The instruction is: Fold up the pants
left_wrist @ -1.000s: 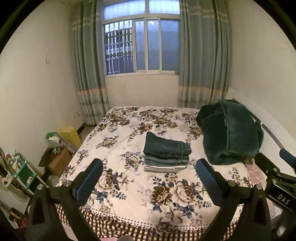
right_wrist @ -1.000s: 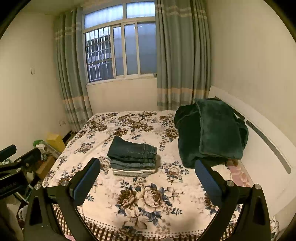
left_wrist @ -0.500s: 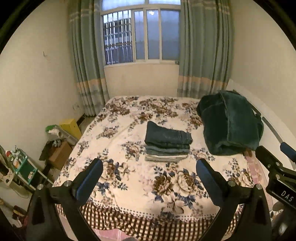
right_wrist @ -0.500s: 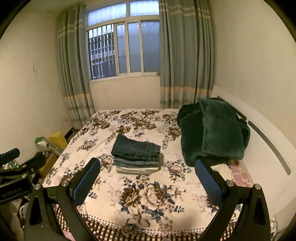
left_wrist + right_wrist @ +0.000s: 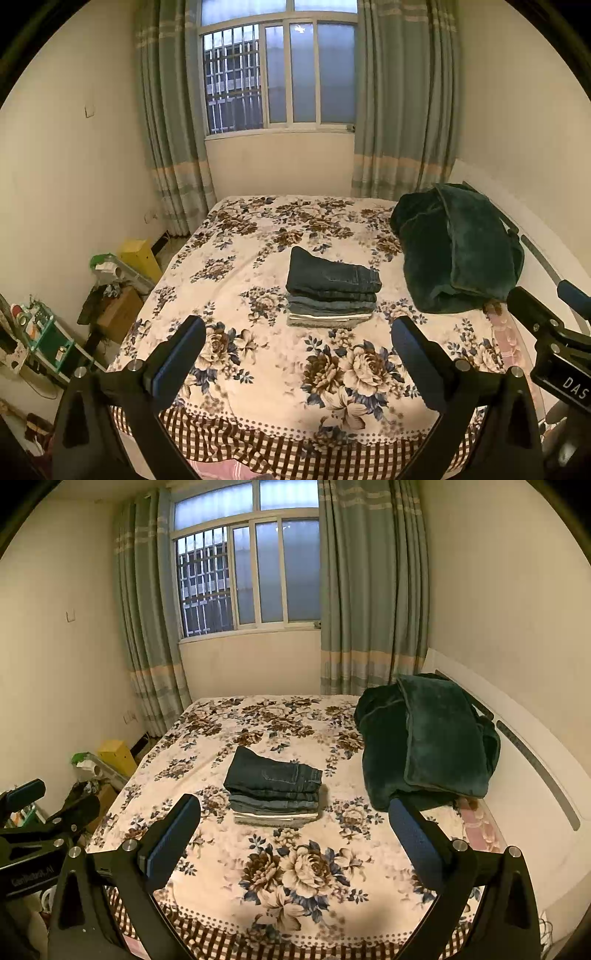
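A stack of folded pants (image 5: 332,291), dark jeans on top and a pale pair at the bottom, lies in the middle of the floral bed (image 5: 258,369). It also shows in the right wrist view (image 5: 275,788). My left gripper (image 5: 297,350) is open and empty, held back above the bed's near edge, well short of the stack. My right gripper (image 5: 293,829) is open and empty too, at about the same distance. Each gripper shows at the edge of the other's view.
A dark green plush blanket (image 5: 458,251) is heaped at the right of the bed against the white headboard (image 5: 532,760). Boxes and clutter (image 5: 114,280) stand on the floor at the left. Window and curtains (image 5: 280,74) are behind the bed.
Both grippers have drawn back and up from the bed, so more of its near edge shows. The stack has not moved. Both grippers stay open.
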{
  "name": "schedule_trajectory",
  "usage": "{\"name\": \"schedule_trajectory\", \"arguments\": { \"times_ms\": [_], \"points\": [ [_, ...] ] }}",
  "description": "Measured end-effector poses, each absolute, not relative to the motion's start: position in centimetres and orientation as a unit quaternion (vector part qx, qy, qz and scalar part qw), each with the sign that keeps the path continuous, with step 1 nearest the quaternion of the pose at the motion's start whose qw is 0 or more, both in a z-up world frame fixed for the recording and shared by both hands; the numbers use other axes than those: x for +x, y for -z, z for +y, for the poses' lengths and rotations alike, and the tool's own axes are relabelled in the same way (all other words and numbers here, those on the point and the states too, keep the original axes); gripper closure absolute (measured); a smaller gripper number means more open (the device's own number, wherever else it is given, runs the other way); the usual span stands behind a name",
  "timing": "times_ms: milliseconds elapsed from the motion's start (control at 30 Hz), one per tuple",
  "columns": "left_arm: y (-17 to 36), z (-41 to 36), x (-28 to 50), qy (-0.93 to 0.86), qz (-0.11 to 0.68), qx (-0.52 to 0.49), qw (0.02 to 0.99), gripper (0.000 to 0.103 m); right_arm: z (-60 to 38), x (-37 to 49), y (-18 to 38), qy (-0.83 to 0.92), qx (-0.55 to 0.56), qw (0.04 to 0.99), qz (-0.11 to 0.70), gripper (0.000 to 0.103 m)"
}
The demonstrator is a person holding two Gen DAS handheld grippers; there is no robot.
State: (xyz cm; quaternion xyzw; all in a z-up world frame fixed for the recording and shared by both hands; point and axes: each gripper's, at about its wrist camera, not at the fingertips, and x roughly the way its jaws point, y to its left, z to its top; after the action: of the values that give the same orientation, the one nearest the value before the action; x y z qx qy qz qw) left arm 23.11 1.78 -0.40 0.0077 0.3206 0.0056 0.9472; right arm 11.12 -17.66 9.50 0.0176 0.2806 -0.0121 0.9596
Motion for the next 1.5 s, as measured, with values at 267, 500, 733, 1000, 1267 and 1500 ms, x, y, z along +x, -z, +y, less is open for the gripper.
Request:
{"name": "schedule_trajectory", "arguments": {
  "times_ms": [267, 500, 733, 1000, 1267, 1500],
  "points": [
    [0.3, 1.7, 23.4, -0.005, 0.320, 0.006, 0.947, 0.000, -17.6, 11.2, -9.6, 0.012, 0.017, 0.960, 0.279, 0.000],
    [0.0, 1.4, 23.6, -0.008, 0.317, 0.007, 0.948, 0.000, -17.5, 11.3, -9.7, 0.012, 0.018, 0.960, 0.280, 0.000],
    [-0.2, 1.1, 23.6, -0.007, 0.314, 0.008, 0.949, 0.000, -17.6, 11.4, -9.8, 0.010, 0.018, 0.960, 0.280, 0.000],
    [-0.7, 0.8, 23.9, -0.005, 0.312, 0.006, 0.950, 0.000, -17.4, 11.3, -9.9, 0.011, 0.019, 0.960, 0.278, 0.000],
    [-0.7, 0.8, 23.8, -0.005, 0.311, 0.006, 0.950, 0.000, -17.4, 11.3, -9.8, 0.011, 0.018, 0.960, 0.279, 0.000],
    [-0.9, 0.7, 23.9, -0.008, 0.312, 0.005, 0.950, 0.000, -17.1, 11.4, -10.0, 0.014, 0.021, 0.960, 0.278, 0.000]
  ]
}}
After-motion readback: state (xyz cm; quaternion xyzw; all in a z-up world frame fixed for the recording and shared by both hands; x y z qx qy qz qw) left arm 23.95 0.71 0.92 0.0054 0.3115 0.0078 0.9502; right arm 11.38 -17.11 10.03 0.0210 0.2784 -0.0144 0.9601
